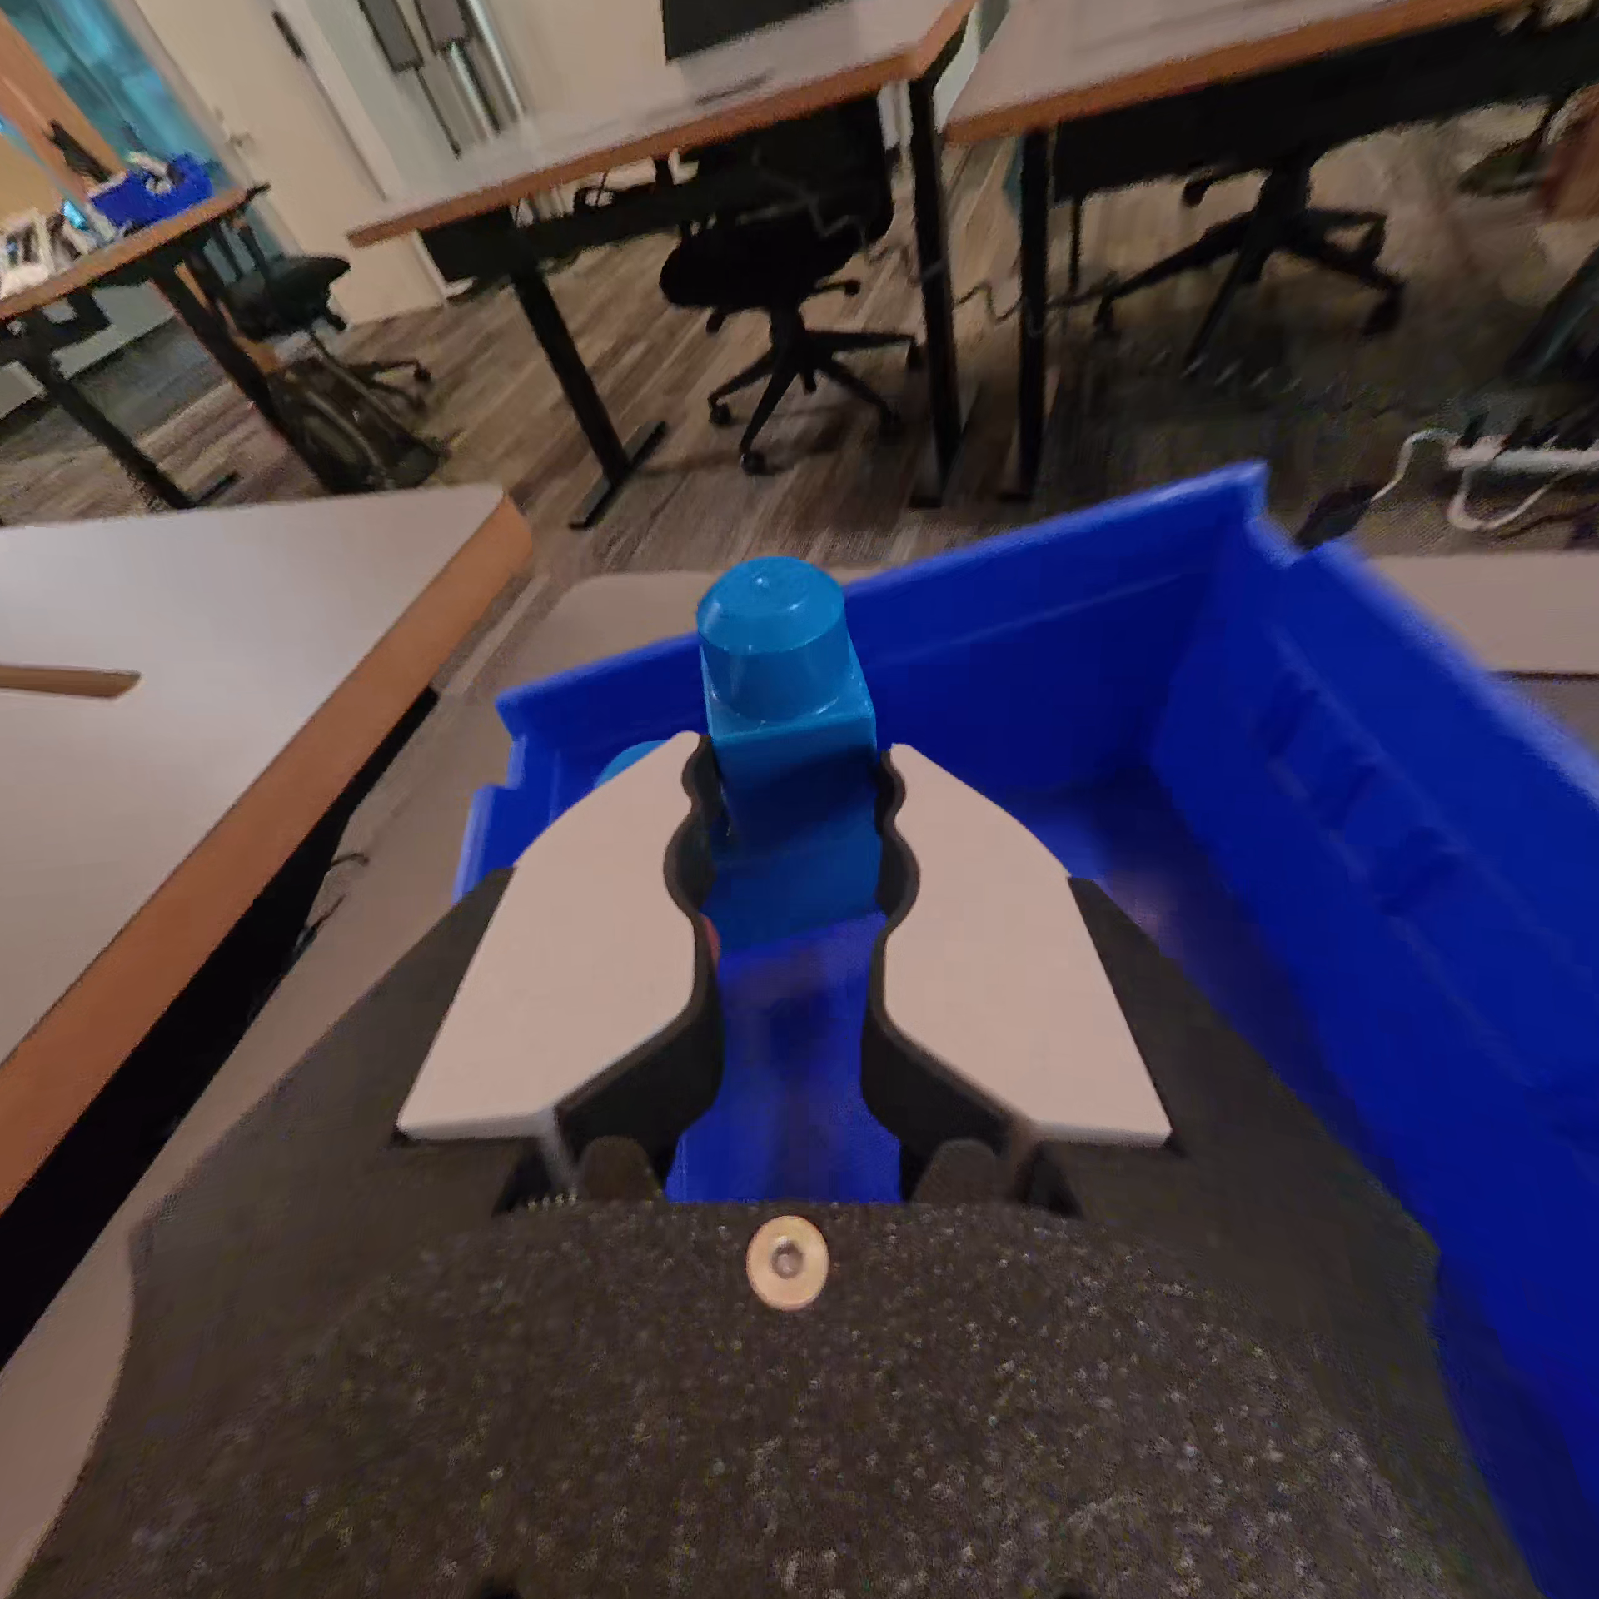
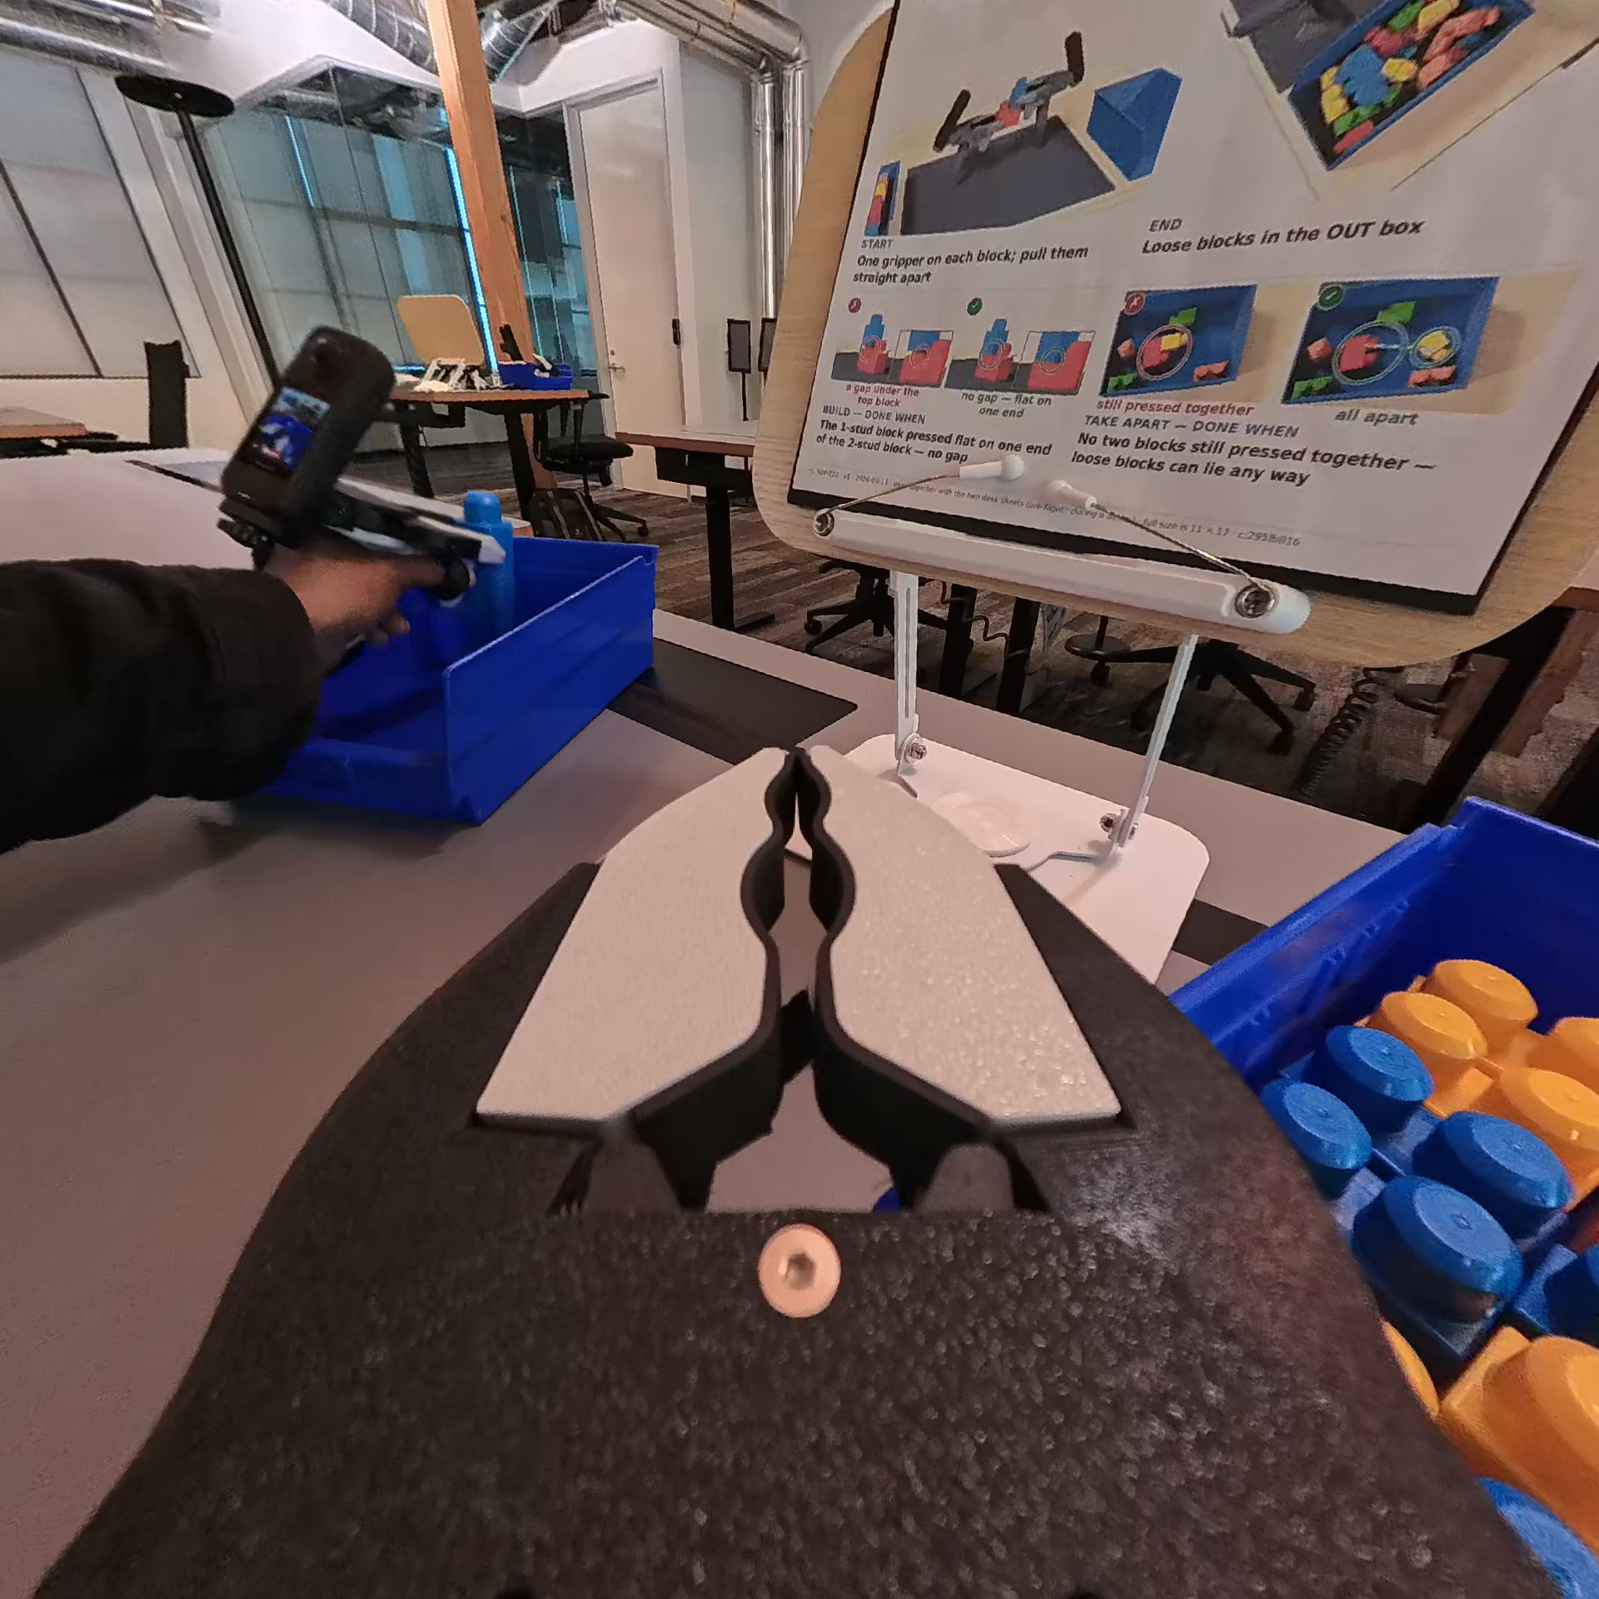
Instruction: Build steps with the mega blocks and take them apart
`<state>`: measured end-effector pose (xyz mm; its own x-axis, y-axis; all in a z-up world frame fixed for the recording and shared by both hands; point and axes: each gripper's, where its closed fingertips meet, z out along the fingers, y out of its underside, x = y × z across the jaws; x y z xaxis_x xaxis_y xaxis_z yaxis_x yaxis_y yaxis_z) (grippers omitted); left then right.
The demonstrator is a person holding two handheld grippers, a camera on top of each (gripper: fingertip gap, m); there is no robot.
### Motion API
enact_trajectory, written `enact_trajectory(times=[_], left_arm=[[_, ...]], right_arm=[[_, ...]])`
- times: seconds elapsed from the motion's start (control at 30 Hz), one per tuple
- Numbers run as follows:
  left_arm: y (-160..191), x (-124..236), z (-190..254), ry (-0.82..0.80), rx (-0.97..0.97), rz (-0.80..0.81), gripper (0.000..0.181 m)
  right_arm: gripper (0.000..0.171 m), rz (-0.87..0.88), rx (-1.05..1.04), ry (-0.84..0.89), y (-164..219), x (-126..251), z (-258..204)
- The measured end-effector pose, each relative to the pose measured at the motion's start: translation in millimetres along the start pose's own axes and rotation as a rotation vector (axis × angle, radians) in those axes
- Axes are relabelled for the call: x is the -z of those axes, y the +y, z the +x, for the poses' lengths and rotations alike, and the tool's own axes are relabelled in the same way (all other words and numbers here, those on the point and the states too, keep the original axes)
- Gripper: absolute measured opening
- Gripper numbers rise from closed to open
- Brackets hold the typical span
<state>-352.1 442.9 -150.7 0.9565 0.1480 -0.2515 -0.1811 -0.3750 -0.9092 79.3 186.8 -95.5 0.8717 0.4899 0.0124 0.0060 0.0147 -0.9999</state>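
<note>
My left gripper (image 1: 792, 770) is shut on a blue one-stud mega block (image 1: 783, 735), stud up, held inside a blue bin (image 1: 1298, 735). A rounded blue piece (image 1: 627, 766) peeks out behind my left finger. The right wrist view shows that gripper (image 2: 480, 554) with the blue block (image 2: 486, 562) over the same bin (image 2: 536, 683) at far left. My right gripper (image 2: 798, 766) is shut and empty above the grey table (image 2: 216, 952). A second blue bin (image 2: 1402, 917) at the right holds several blue blocks (image 2: 1436, 1237) and orange blocks (image 2: 1488, 1021).
A white stand (image 2: 1107, 831) carries an instruction sheet on a wooden board (image 2: 1168, 260) just behind my right gripper. A dark mat (image 2: 735, 701) lies on the table between the bins. A person's sleeve (image 2: 130, 683) reaches in from the left. Desks and office chairs (image 1: 779, 285) stand beyond the table. About 50 centimeters separates my left fingertips from my right.
</note>
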Motion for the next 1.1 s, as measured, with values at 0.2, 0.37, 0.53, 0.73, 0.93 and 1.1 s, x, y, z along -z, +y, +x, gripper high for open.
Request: enact_trajectory(times=[0.2, 0.37, 0.53, 0.73, 0.93, 1.1], left_arm=[[-60, 58, 30, 0.165, 0.015, 0.197, 0.036], [-94, 135, 72, 0.38, 0.015, 0.367, 0.036], [-92, 223, 122, 0.623, 0.014, 0.472, 0.035], [-57, 308, 179, 0.91, 0.05, 0.501, 0.036], [-24, 351, 219, 1.096, 0.086, 0.477, 0.035], [-12, 370, 238, 1.175, 0.074, 0.466, 0.035]], right_arm=[[0.0, 0.006, 0.006, 0.003, -2, 1, -1], [0.0, 0.011, 0.014, -0.005, -3, 2, -4], [0.0, 0.013, 0.044, -0.034, -3, 0, -15], [0.004, -0.001, 0.109, -0.131, 2, -3, -41], [0.038, -0.085, 0.255, -0.264, 17, -8, -84], [0.058, -0.126, 0.336, -0.261, 24, -13, -104]])
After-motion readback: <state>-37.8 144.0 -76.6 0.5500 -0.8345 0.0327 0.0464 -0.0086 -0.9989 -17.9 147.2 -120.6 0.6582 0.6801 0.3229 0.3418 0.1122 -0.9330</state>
